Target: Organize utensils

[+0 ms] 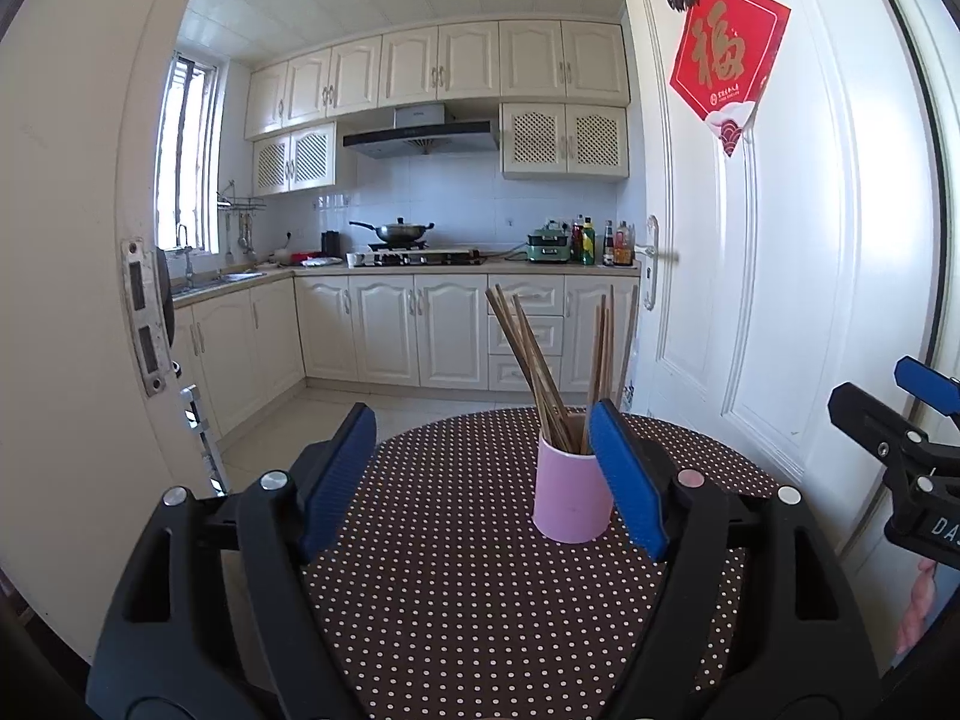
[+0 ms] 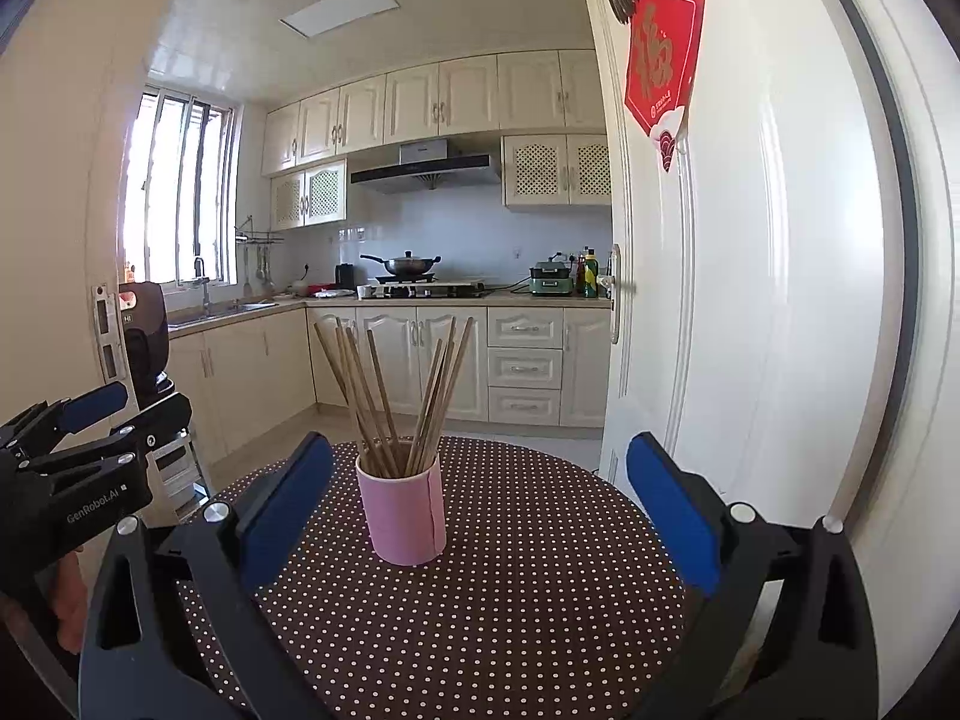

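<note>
A pink cup [image 2: 403, 513] full of chopsticks [image 2: 393, 390] is seen upright on a dotted round table [image 2: 540, 600], set nearer the far edge than the near one and roughly midway between the left and right edges. No loose utensils are visible on the cloth, so the sorting is judged to be done or almost done.

The left gripper [image 1: 489, 474] is held wide, with nothing between its blue pads; its right pad overlaps the cup in the left wrist view, though contact cannot be confirmed and the pad seems only to stand in front of it. The right gripper [image 2: 480, 510] is likewise spread open and empty, the cup being framed between its pads but farther off.

The step in hand is judged to be a retreat from the cup. It would be done well if both grippers were drawn straight back and slightly upward, so that the splayed chopstick tops are not brushed and the light cup is not tipped. The jaws should be kept spread until the cup is well cleared.
</note>
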The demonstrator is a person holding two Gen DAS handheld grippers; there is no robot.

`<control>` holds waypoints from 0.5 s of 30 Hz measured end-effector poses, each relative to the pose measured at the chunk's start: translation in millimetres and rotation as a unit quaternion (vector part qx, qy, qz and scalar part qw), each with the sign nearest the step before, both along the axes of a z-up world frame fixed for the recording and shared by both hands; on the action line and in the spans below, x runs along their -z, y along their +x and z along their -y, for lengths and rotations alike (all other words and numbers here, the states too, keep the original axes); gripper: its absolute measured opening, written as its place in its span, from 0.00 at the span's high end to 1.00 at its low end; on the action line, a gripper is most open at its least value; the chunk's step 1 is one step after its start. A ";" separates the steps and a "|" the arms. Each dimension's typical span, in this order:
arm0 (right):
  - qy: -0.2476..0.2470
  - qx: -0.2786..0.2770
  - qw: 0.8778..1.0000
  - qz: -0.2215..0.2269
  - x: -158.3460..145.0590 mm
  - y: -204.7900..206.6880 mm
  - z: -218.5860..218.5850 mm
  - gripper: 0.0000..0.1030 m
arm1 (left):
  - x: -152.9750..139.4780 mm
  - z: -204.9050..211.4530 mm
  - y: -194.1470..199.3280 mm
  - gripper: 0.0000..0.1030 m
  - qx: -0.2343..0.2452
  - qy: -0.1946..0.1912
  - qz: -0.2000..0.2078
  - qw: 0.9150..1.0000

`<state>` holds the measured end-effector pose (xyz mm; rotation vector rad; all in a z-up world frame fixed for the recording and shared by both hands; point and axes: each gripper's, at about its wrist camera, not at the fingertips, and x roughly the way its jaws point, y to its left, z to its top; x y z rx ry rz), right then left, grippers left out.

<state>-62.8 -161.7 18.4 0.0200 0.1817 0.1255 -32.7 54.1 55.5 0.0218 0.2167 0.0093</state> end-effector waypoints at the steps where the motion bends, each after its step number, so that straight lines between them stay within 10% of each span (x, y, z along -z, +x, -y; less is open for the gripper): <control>1: 0.004 0.000 1.000 0.004 -0.6 -0.9 1.2 0.08 | -1.4 -0.1 -1.2 0.29 0.000 0.000 0.001 1.000; 15: 0.020 0.008 1.000 0.002 5.4 -7.3 9.9 0.08 | -3.1 5.9 -7.4 0.29 0.002 0.006 0.003 1.000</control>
